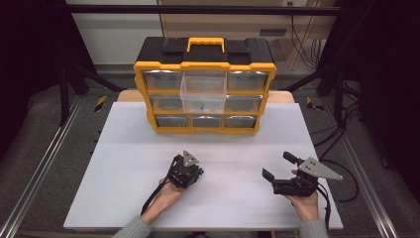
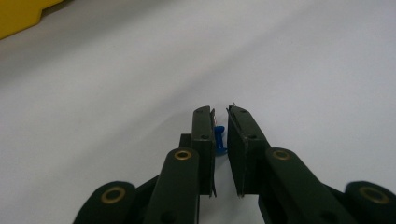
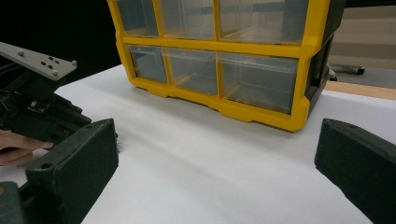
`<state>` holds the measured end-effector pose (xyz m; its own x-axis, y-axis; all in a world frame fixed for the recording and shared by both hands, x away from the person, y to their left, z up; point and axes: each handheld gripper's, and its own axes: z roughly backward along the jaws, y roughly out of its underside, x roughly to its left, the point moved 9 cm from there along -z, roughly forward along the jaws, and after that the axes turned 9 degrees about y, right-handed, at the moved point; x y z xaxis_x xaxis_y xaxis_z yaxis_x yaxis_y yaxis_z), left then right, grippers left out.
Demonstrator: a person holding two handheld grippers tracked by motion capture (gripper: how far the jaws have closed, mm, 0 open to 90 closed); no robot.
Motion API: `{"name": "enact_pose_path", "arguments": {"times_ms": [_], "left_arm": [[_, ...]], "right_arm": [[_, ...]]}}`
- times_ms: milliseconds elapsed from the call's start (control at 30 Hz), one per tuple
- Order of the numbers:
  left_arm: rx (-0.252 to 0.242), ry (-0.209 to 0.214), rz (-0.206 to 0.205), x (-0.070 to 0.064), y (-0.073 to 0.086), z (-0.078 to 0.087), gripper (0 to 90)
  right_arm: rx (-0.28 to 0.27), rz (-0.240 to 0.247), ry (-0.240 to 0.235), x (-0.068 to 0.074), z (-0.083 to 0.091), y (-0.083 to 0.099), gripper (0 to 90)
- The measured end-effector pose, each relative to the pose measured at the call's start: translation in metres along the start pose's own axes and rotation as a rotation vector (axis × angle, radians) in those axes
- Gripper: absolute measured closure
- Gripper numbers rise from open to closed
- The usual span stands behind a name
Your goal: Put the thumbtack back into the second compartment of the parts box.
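We are holding the left gripper (image 1: 190, 166) low over the desk (image 1: 124, 148), near the middle of its near half, with its fingers (image 2: 204, 140) drawn almost together. Between them a small blue pin (image 2: 219, 138) is sitting — the fingers are pinching it, and in the left gripper view it is lying against the left-hand finger with a thin slit showing beside the other. In the high view a speck of blue is showing at that gripper's right side, just above the desk surface.

We are keeping the right gripper (image 1: 277, 166) toward the near right corner of the desk, well apart from the left one, its fingers (image 3: 74, 163) spread wide and gripping nothing. Its cable is trailing off the right edge.

At the far edge of the desk, around its middle, the yellow and black organizer (image 1: 205, 64) is standing upright with its clear drawers facing us. One drawer — the middle drawer of the top row (image 1: 203, 94) — is pulled out toward us and hanging in front of the row below; a small blue thing is lying in it, too small to tell apart. In the right gripper view the organizer's lower drawers are closed, and the left gripper's grey plate (image 3: 35, 59) is showing at the left edge.
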<state>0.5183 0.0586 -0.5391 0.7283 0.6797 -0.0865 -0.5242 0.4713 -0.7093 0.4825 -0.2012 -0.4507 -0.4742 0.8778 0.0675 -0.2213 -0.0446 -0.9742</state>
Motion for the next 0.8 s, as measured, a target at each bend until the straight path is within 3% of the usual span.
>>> {"name": "enact_pose_path", "arguments": {"times_ms": [633,700,733,800], "left_arm": [[0.012,0.002,-0.010,-0.0008,0.0007,-0.0003,83.9],[0.006,0.003,-0.002,-0.0008,0.0001,-0.0007,84.2],[0.007,0.003,-0.002,-0.0008,0.0000,-0.0006,84.3],[0.007,0.002,-0.003,-0.0009,0.0000,-0.0006,84.4]], "right_arm": [[-0.004,0.003,0.000,-0.0005,0.0002,-0.0006,0.3],[-0.010,0.020,0.000,-0.0019,0.0000,-0.0004,0.3],[-0.004,-0.007,0.003,-0.0004,0.0003,-0.0009,0.3],[-0.006,-0.001,0.002,-0.0008,0.0004,-0.0010,0.3]]}}
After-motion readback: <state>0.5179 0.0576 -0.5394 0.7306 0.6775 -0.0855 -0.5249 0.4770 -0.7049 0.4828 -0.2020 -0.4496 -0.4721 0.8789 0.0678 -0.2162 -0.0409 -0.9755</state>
